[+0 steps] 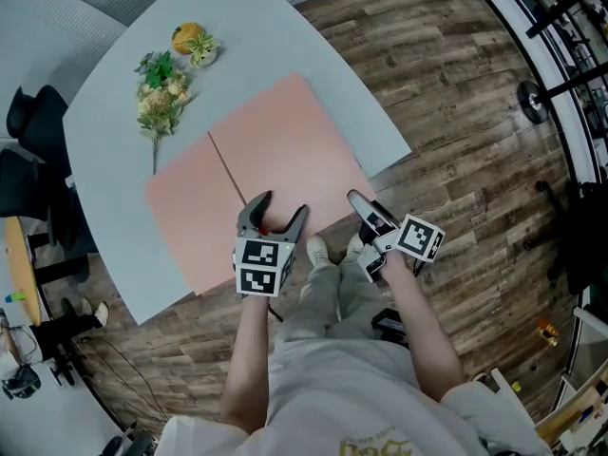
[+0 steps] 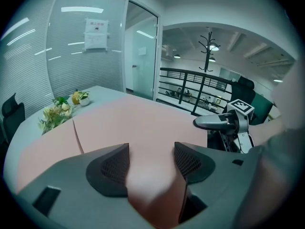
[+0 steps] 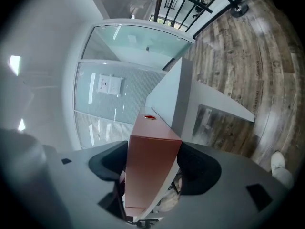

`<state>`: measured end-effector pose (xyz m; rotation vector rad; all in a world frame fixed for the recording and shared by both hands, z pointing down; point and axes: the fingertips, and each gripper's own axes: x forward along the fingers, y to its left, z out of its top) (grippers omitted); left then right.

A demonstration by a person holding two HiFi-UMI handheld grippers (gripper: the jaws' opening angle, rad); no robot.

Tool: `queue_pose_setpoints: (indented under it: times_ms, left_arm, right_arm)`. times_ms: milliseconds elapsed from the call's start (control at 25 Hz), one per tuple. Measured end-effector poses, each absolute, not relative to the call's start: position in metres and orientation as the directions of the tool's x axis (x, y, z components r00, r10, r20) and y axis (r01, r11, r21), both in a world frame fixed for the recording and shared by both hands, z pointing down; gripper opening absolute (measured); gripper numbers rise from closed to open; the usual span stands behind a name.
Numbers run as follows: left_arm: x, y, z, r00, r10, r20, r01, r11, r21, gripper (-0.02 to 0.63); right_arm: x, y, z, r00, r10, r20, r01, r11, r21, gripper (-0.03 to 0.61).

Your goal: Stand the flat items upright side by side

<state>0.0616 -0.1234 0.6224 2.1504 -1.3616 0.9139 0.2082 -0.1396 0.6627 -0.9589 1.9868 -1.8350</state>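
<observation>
Here my right hand-held gripper (image 1: 359,202) pinches the near edge of the right board (image 1: 285,150), which lies flat on the worktop (image 1: 285,36) beside the other board (image 1: 190,217). My left hand-held gripper (image 1: 283,205), jaws apart, straddles that same edge, likely to help tip it upright.

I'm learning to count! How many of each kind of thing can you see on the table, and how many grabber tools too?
Pink board: 2
Bunch of flowers: 1
Small orange thing with leaves: 1
Gripper: 2
Total: 6
</observation>
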Motion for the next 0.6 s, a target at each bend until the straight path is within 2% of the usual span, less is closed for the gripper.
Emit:
queue_pose_setpoints:
  times_ms: [600]
  left_arm:
    - [0.0632, -0.1220, 0.6242, 0.318, -0.594, 0.739, -0.903, -0.428, 0.044, 0.299]
  right_arm:
    - [0.2112, -0.1356, 0.6577, -0.745, -0.624, 0.236, -0.288, -0.019, -0.957, 0.328]
